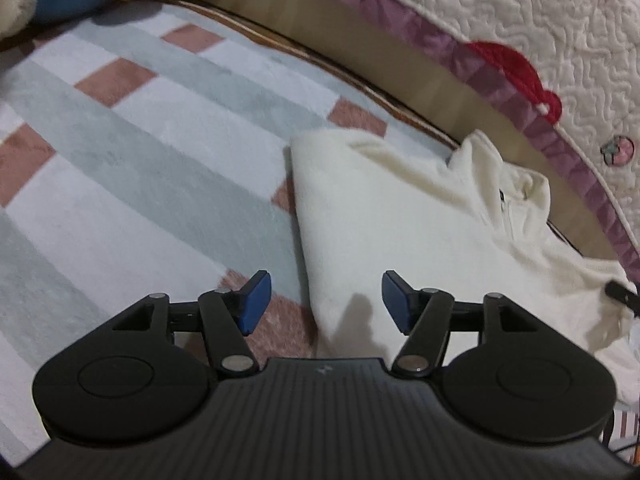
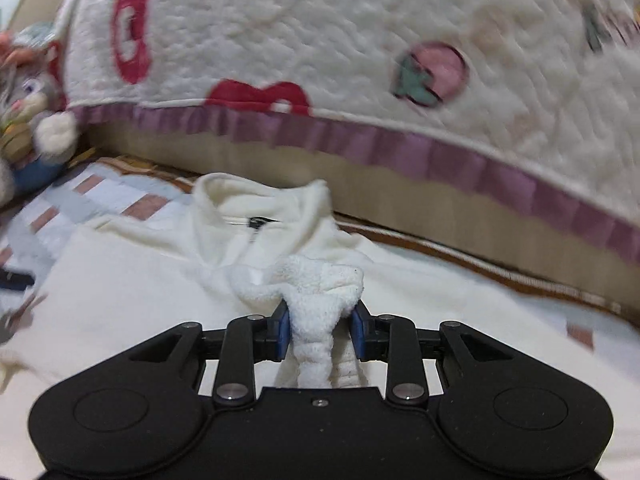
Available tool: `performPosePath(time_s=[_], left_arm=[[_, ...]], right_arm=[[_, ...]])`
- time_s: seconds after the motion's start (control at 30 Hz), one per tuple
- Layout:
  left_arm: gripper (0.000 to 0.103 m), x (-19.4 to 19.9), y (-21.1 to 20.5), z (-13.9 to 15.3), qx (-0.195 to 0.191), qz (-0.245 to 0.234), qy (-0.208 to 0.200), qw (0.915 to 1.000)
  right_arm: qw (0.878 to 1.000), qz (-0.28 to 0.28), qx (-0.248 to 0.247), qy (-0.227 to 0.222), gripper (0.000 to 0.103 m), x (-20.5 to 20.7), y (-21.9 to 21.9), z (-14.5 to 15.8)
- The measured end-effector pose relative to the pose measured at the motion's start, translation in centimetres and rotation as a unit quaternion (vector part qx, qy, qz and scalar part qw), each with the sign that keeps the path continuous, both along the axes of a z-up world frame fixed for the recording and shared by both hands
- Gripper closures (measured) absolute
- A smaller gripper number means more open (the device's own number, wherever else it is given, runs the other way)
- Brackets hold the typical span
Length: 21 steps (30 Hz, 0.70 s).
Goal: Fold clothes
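Garment: a cream fleece pullover [image 1: 400,232] is lying on the checked blanket [image 1: 140,152], collar toward the quilted bedspread [image 1: 520,20]; its left side is already lying folded in, giving a straight edge.

Collar: the zip neck [image 2: 256,216] is standing up, likely kept at the far end so the body can be folded toward it.

Right gripper: the right gripper [image 2: 320,332] is gripping a bunched strip of the fleece [image 2: 320,300], apparently a sleeve or cuff; the blue pads [image 2: 282,332] are pressing its sides and the cloth is rising in a twisted wad above them.

Why held so: pinching the bunched end is probably letting the person carry that part across the body for the next fold.

Left gripper: the left gripper [image 1: 326,300] is hovering over the pullover's near left edge, fingers spread apart with nothing between them.

Why placed so: it seems to be sitting ready to pin or take that edge.

Surroundings: a plush toy [image 2: 32,92] is sitting at the far left, well clear of the work.
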<state>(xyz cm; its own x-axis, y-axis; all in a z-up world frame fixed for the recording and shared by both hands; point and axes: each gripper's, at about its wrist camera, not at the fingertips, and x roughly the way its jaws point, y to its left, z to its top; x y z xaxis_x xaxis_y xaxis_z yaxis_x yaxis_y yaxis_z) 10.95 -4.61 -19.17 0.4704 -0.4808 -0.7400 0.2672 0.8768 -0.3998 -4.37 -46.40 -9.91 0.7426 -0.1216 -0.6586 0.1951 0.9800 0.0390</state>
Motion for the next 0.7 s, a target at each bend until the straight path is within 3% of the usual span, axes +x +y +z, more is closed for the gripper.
performPosePath(time_s=[0.13,0.17,0.2,0.27,0.3,0.33,0.37,0.4,0.47,0.6,0.67,0.7], left_arm=[[0.042,-0.3,-1.5,-0.7,0.018,-0.022,-0.011,0.9995],[0.057,-0.4,-2.0,-0.8,0.031,-0.034,-0.016,0.9988],[0.08,-0.6,-2.6,-0.7,0.056,-0.046,-0.024,0.9971],[0.08,-1.2,-3.4,-0.1,0.111,-0.064,-0.038,0.991],[0.08,-1.6,-3.2,0.7,0.12,-0.064,-0.036,0.99],[0.078,-2.1,-2.7,1.5,0.111,-0.065,-0.029,0.9913],[0.067,-2.6,-2.1,2.4,0.091,-0.073,-0.023,0.9929],[0.047,-3.3,-1.7,3.1,0.072,-0.087,-0.02,0.9934],[0.032,-5.2,-1.6,3.7,0.077,-0.115,-0.029,0.9899],[0.031,-9.1,-3.8,2.3,0.181,-0.192,-0.061,0.9627],[0.035,-9.9,-5.5,1.1,0.248,-0.224,-0.083,0.9387],[0.044,-10.3,-6.2,0.6,0.283,-0.234,-0.102,0.9245]], right_arm=[[1.0,0.002,-0.002,0.002,0.069,-0.5,-0.5,-0.2],[1.0,0.004,-0.008,0.003,0.069,-0.6,-0.7,-0.4],[1.0,0.003,-0.009,0.007,0.068,-0.6,-1.0,-0.7],[1.0,-0.007,0.001,0.028,0.066,-0.4,-1.6,-1.8],[0.998,-0.02,0.011,0.053,0.062,-0.1,-2.0,-2.5],[0.996,-0.036,0.009,0.077,0.061,-0.1,-1.9,-3.0],[0.995,-0.052,-0.006,0.082,0.061,-0.6,-1.5,-3.2],[0.995,-0.057,-0.02,0.076,0.056,-1.2,-0.8,-3.2],[0.996,-0.055,-0.041,0.051,0.042,-3.0,0.6,-2.9],[0.998,-0.019,-0.062,0.016,0.04,-5.5,2.4,-2.3],[0.998,0.002,-0.067,0.003,0.04,-6.4,3.1,-2.1],[0.998,0.007,-0.057,0.001,0.04,-6.5,3.2,-2.2]])
